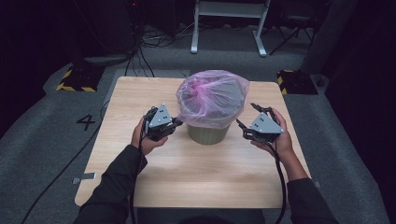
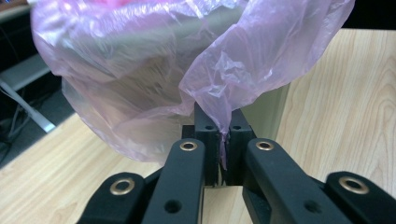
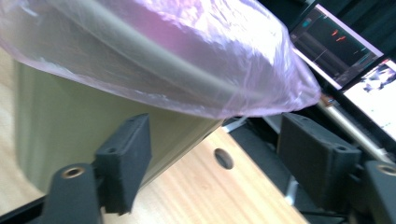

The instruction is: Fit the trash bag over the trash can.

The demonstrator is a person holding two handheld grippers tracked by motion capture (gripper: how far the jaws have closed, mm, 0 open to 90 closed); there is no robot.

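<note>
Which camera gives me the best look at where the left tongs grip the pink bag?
The left gripper view: the left tongs are shut on a fold of the pink bag. The high view shows the whole bag over the bin. The right gripper view shows only the bag's far edge.

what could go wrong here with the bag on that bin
1. The left claw is shut on a thin fold of the pink bag; a hard pull could tear the film or slide it out.
2. The right claw is open with nothing between its pads, so a one-sided pull might tip the bin or drag it across the table.
</note>
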